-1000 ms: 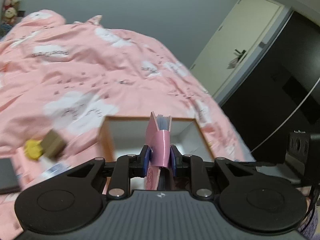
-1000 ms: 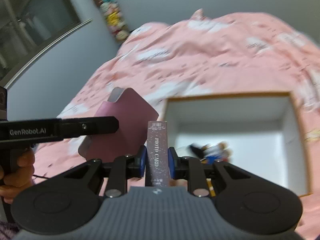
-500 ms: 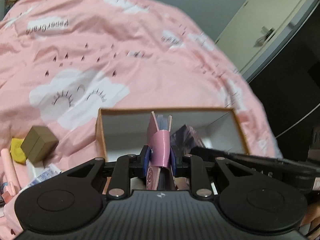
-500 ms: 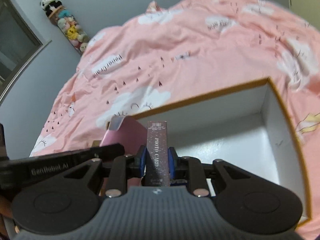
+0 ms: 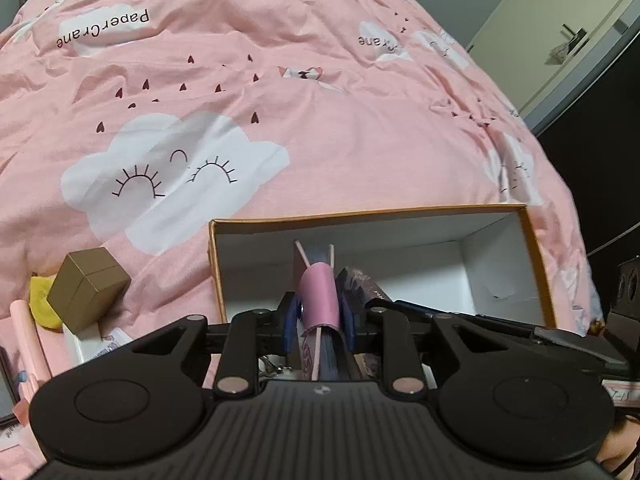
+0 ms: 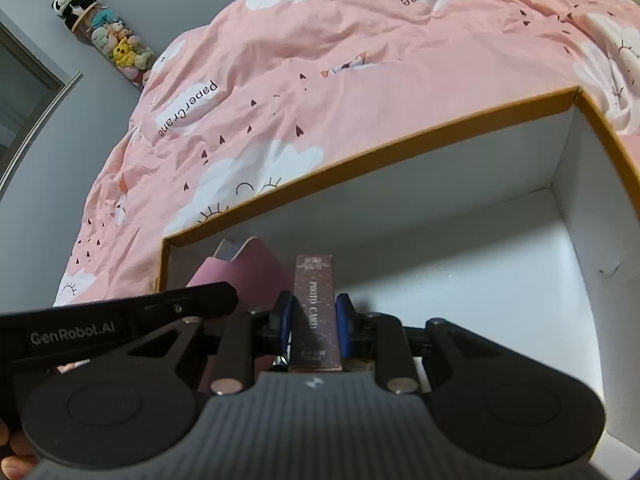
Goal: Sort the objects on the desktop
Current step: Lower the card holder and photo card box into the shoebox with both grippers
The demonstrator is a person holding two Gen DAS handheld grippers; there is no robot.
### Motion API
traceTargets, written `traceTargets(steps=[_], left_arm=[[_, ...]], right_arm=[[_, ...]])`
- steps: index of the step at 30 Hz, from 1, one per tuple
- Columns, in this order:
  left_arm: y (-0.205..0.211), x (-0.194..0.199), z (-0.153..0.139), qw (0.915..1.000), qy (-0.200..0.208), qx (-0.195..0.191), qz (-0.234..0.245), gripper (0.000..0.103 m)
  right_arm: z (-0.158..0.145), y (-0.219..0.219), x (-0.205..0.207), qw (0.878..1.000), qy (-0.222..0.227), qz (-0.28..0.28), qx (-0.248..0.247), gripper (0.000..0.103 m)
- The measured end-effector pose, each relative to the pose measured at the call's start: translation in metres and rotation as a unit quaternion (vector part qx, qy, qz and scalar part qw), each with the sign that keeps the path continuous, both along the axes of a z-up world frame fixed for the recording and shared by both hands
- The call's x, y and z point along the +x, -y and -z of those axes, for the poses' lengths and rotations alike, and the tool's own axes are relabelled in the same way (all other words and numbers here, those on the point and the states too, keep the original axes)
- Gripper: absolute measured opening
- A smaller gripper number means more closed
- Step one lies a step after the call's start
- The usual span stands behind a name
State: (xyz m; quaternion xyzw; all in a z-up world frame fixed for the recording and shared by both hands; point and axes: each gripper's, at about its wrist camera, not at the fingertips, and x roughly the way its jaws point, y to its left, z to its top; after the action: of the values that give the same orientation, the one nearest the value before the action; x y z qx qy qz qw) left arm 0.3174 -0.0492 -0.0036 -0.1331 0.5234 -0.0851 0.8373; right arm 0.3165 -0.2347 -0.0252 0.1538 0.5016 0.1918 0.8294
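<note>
Photo-card box (image 6: 315, 312) stands upright in our right gripper (image 6: 315, 322), pinched across its narrow sides, long axis pointing to 12 o'clock over the white floor of the orange-rimmed box (image 6: 400, 156). Our left gripper (image 5: 319, 316) clamps the pink wallet (image 5: 319, 298) on edge, also aimed at 12 o'clock, just beside the photo-card box at its 9 o'clock. We judge both need only lowering and release; free floor lies toward 2 o'clock.

Black ribbed body; blue fingers (image 5: 297, 317); 2 silver screws

Matt cardboard box (image 6: 440, 184) (wrinkled cloth bedspread (image 5: 320, 100))
</note>
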Motion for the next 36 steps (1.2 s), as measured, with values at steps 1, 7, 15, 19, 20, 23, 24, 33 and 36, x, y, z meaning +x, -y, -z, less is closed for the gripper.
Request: traceTargets(steps=[1, 7, 15, 19, 20, 23, 24, 33, 36], left_arm=[[0.001, 0.001, 0.001, 1.0, -0.003, 0.005, -0.001, 0.027], [-0.004, 0.005, 0.007, 0.9998, -0.008, 0.015, -0.009, 0.027], [-0.008, 0.008, 0.011, 0.9999, -0.011, -0.001, -0.011, 0.046], [-0.006, 0.006, 0.011, 0.9999, -0.01, -0.008, -0.006, 0.05], [-0.006, 0.005, 0.011, 0.9999, -0.011, -0.009, -0.005, 0.05], [-0.006, -0.001, 0.01, 0.9998, -0.016, -0.014, 0.002, 0.05], [-0.004, -0.003, 0.01, 0.9997, -0.018, -0.013, 0.008, 0.049], [-0.017, -0.001, -0.001, 0.9995, -0.016, -0.025, -0.012, 0.028], [-0.026, 0.004, -0.002, 0.999, -0.018, -0.034, -0.024, 0.027]], right_arm=[[0.001, -0.001, 0.001, 1.0, -0.001, -0.001, -0.001, 0.024], [0.007, -0.007, 0.005, 1.0, -0.01, -0.007, 0.003, 0.03], [0.013, -0.012, -0.002, 1.0, -0.015, -0.017, -0.003, 0.032], [0.016, -0.015, -0.004, 1.0, -0.014, -0.025, -0.013, 0.032], [0.016, -0.016, -0.005, 0.999, -0.012, -0.026, -0.015, 0.032], [0.016, -0.016, -0.006, 0.999, -0.01, -0.026, -0.016, 0.03], [0.016, -0.016, -0.007, 0.999, -0.01, -0.027, -0.016, 0.029], [0.003, -0.022, -0.003, 0.999, 0.005, -0.046, 0.012, 0.026], [0.001, -0.03, 0.003, 0.999, 0.005, -0.045, 0.003, 0.026]])
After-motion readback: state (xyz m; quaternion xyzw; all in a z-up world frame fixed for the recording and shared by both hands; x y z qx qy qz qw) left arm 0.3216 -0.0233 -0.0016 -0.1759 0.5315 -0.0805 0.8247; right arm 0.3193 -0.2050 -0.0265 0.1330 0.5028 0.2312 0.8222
